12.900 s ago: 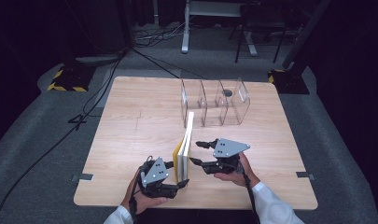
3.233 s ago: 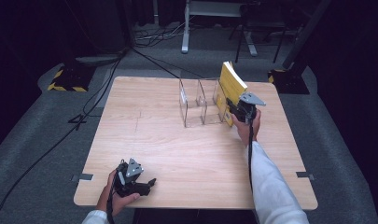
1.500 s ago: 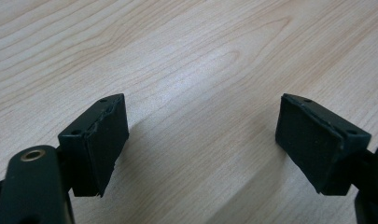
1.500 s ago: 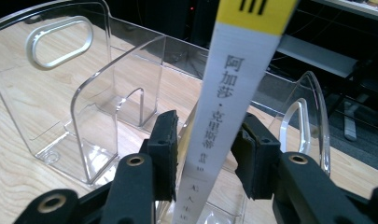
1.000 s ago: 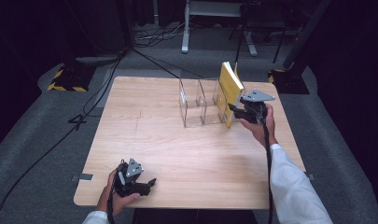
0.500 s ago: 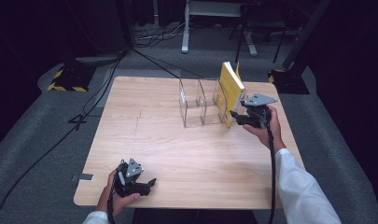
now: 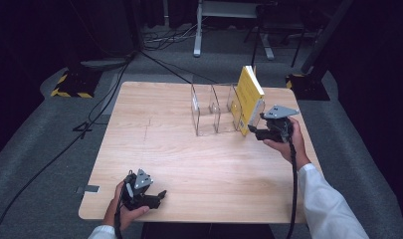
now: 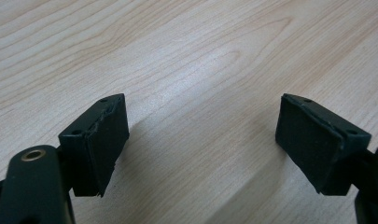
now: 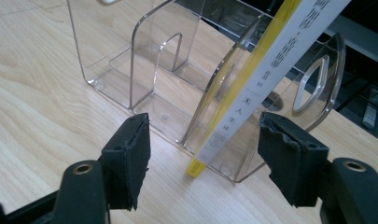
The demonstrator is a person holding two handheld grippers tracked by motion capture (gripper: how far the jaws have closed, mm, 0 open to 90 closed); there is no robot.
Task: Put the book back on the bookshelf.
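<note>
A: Book (image 7: 250,94) first: where does it stand?

B: It stands in the rightmost compartment of the clear rack (image 7: 214,112), at the far right of the table (image 7: 199,169). It leans, top tipped to the left, and its lower near corner pokes out past the front of the rack.

A: Is the right gripper (image 9: 200,163) holding it?

B: No. In the right gripper view both jaws are spread wide, with the yellow spine (image 9: 252,88) between them and touching neither pad.

A: And the left gripper (image 7: 161,193)?

B: It lies low at the near left edge of the table, well apart from the rack. Its jaws are spread too, with bare wood between them.

A: So what would finish this step well?

B: I judge the book is placed but not seated. Draw the right gripper straight back toward the near side, so neither pad clips the jutting corner. A gentle push on that corner, along the compartment, should set it flush. Sideways force could drag the light rack or tip the book.
</note>
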